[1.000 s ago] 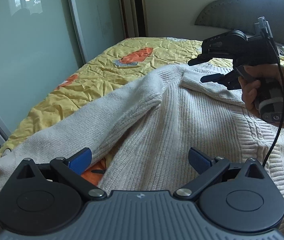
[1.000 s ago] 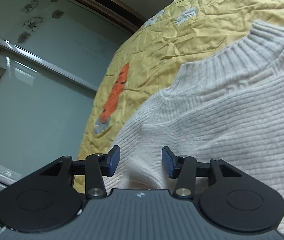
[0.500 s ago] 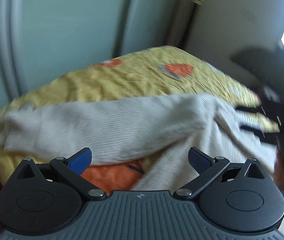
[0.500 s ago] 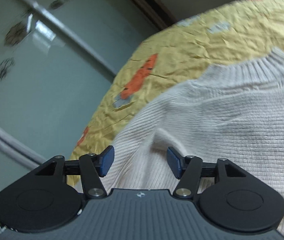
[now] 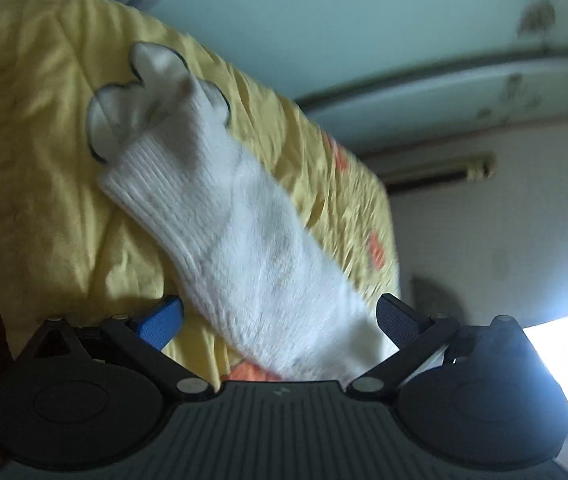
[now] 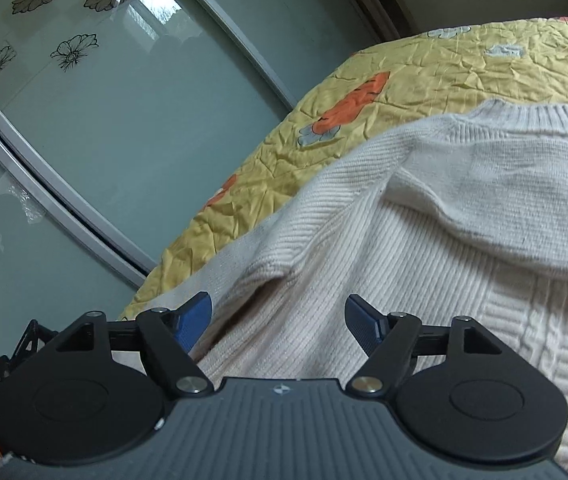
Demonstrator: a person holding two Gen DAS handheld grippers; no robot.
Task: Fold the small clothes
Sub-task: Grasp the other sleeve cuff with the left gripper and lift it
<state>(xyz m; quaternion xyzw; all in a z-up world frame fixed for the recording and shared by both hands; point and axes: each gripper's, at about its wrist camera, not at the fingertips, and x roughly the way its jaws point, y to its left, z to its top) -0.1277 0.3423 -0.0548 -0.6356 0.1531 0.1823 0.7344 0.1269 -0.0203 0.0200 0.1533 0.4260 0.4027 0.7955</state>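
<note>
A cream knitted sweater (image 6: 424,280) lies spread on the yellow quilt (image 6: 424,80). Its ribbed collar (image 6: 524,120) is at the far right, and one sleeve is folded across the body (image 6: 504,208). My right gripper (image 6: 280,318) hovers just above the body near the shoulder; its jaws are opening and the pads press on nothing. In the tilted left wrist view the other sleeve (image 5: 252,248) runs from its ribbed cuff (image 5: 152,160) down between my fingers. My left gripper (image 5: 280,318) is open, with both pads clear of the sleeve.
Sliding glass wardrobe doors (image 6: 104,128) with flower prints stand close along the bed's side. The quilt's edge (image 6: 212,216) drops off toward them. A black part of the other tool (image 6: 12,356) shows at the lower left of the right wrist view. A bright window (image 5: 564,360) glares at the right.
The left wrist view has rolled strongly and swung from the sweater's body to the outstretched sleeve and cuff. The right gripper's jaws have widened and it has drawn back from the shoulder.
</note>
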